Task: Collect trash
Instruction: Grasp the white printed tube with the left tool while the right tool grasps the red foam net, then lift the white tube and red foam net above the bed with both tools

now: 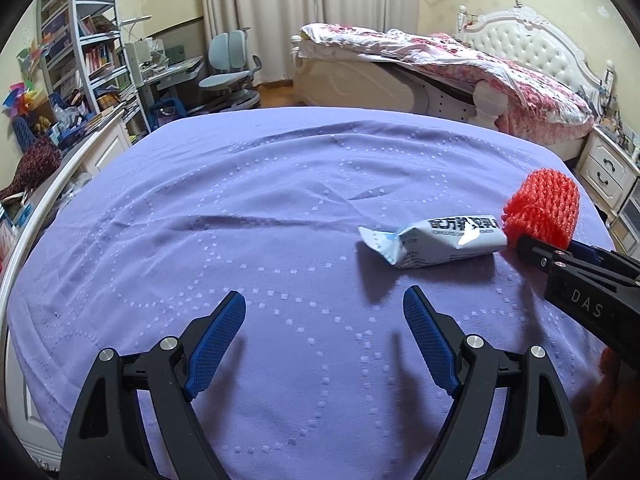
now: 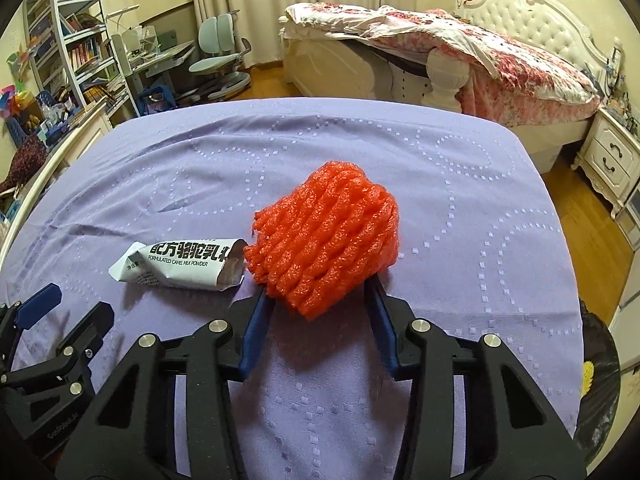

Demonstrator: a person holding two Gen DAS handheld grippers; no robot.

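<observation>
A red foam fruit net (image 2: 326, 240) is held between the blue pads of my right gripper (image 2: 320, 292), which is shut on it just above the purple bedsheet (image 2: 460, 208). In the left wrist view the net (image 1: 544, 208) shows at the right with the right gripper (image 1: 532, 250) behind it. A white milk powder packet (image 2: 180, 264) lies on the sheet just left of the net; it also shows in the left wrist view (image 1: 436, 242). My left gripper (image 1: 324, 312) is open and empty, low over the sheet, short of the packet and to its left.
A black bag (image 2: 596, 380) sits at the bed's right edge. Beyond the bed stand a second bed with a pink quilt (image 2: 480, 52), a desk chair (image 2: 220, 56), bookshelves (image 2: 76, 48) and a white nightstand (image 2: 608, 152).
</observation>
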